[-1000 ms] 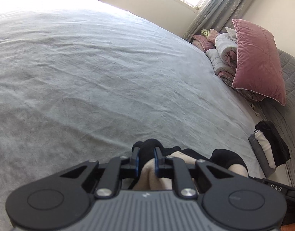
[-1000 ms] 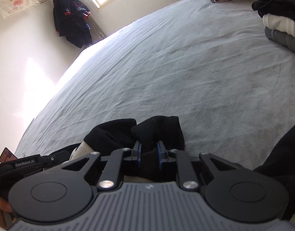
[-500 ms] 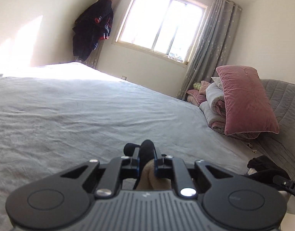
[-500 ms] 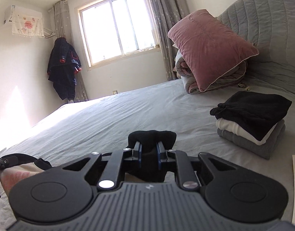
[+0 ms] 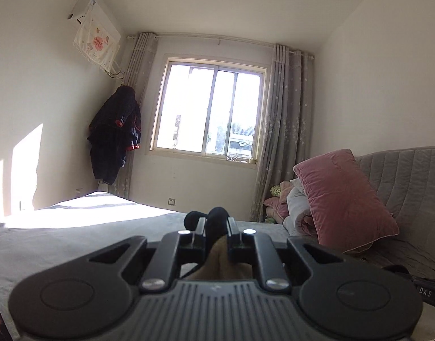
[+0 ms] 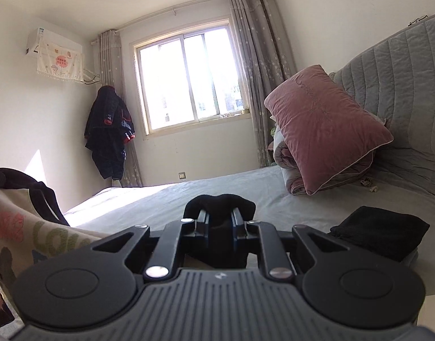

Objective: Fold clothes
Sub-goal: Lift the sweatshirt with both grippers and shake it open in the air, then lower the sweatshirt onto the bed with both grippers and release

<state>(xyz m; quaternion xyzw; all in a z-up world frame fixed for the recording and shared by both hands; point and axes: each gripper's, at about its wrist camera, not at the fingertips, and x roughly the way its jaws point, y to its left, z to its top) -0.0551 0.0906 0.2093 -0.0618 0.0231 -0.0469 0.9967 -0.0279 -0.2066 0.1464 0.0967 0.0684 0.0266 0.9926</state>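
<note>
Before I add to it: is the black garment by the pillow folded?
Folded: the black garment lies as a compact flat bundle on the bed.

The right gripper [image 6: 218, 221] sits at 6 o'clock, its jaws closed on a bunch of black fabric of the garment [image 6: 220, 203], which bulges above the fingers. At 9 o'clock the same garment's cream part with coloured lettering and black trim [image 6: 32, 227] hangs taut at the frame's edge. Beyond lies the grey bed [image 6: 166, 199], sunlit toward 9 o'clock. At 3 o'clock a pink pillow [image 6: 325, 130] leans on rolled bedding against the grey quilted headboard [image 6: 402, 85]. At 4 o'clock a folded black garment tops a small stack [image 6: 379, 231]. The window [image 6: 189, 76] stands at 12 o'clock between grey curtains; a dark coat [image 6: 109, 130] hangs at 10 o'clock, under a covered air conditioner [image 6: 55, 54].
</note>
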